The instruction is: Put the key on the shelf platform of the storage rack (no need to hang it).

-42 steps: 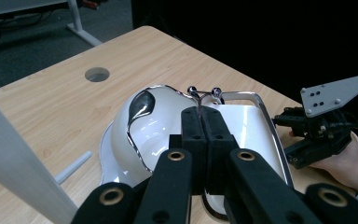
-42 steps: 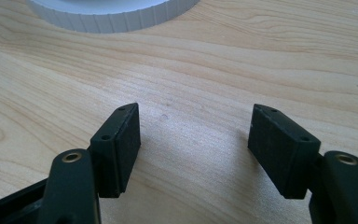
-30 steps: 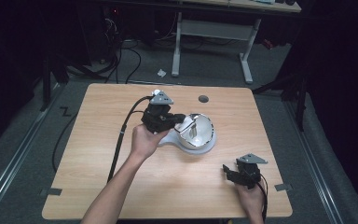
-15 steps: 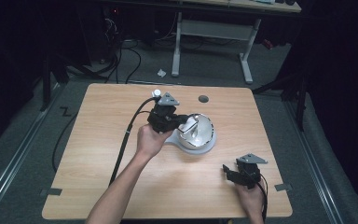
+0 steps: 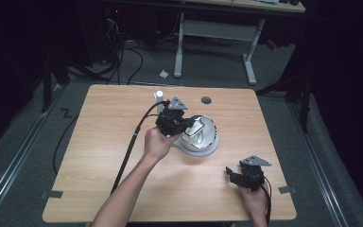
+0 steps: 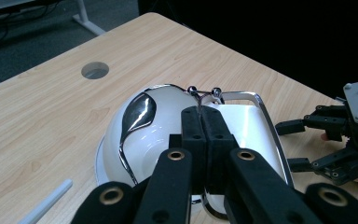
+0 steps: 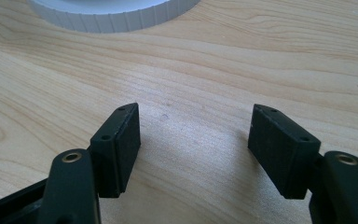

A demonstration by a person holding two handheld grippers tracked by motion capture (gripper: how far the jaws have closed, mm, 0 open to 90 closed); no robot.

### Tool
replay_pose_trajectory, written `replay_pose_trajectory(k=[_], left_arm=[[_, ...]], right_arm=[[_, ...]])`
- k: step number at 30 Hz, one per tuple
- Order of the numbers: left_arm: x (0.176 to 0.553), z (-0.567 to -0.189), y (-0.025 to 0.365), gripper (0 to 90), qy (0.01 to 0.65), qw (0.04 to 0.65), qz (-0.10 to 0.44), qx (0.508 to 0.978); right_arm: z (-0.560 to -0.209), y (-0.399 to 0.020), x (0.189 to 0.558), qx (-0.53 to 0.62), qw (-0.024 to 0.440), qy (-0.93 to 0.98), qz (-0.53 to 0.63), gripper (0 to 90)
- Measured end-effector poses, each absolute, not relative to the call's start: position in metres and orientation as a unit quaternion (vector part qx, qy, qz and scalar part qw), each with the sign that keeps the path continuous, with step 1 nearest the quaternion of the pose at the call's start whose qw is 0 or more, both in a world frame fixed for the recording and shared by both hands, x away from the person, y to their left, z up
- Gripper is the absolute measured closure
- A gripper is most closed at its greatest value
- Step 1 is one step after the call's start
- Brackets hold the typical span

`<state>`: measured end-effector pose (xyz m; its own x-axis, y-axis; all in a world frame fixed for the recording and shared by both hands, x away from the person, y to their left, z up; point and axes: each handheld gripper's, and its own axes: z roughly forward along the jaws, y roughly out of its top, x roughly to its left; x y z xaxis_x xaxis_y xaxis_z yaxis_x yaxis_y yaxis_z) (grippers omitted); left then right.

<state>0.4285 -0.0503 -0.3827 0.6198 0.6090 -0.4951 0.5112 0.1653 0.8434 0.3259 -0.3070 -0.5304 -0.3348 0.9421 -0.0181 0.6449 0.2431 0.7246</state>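
1. Left gripper (image 5: 192,126) down on the white glossy domed appliance with chrome trim (image 5: 204,136), sitting mid-tabletop, a little toward the far side; light wooden tabletop (image 5: 99,142) underneath.
2. Jaws pressed together, pinching the thin chrome wire with two ball ends (image 6: 199,99) at the crown of the dome. Tight, narrow grip, right at the tips, seen clearly along the left gripper (image 6: 200,116) itself.
3. Right gripper (image 5: 230,175) parked near the front right corner, well apart from the dome, jaws spread wide with nothing but bare wood between them (image 7: 193,140).
4. To do this well: keep the pinch low on the wire, close to the shell, and pull or tilt along the wire's own line. A sideways tug would likely let so thin a piece slip out.
5. Worth bringing the free gripper in against the round ribbed white base (image 7: 116,18) to steady it, since a light appliance may well slide or tip under a one-sided pull.
6. Slow and even; no jerks on that glossy shell.
7. Count: one domed appliance, one chrome wire, two grippers, one small white tube (image 5: 159,97) just behind the left gripper, one round hole (image 5: 206,100) in the wood beyond the dome.
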Motion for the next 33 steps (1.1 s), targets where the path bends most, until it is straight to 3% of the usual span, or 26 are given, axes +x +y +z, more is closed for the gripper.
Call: replay_pose_trajectory(k=[33], left_arm=[[0.443,-0.419,-0.070,89.7,0.456,0.609,0.044,0.648]], right_arm=[[-0.530,-0.307,0.326,0.526,0.234,0.753,0.318,34.5]])
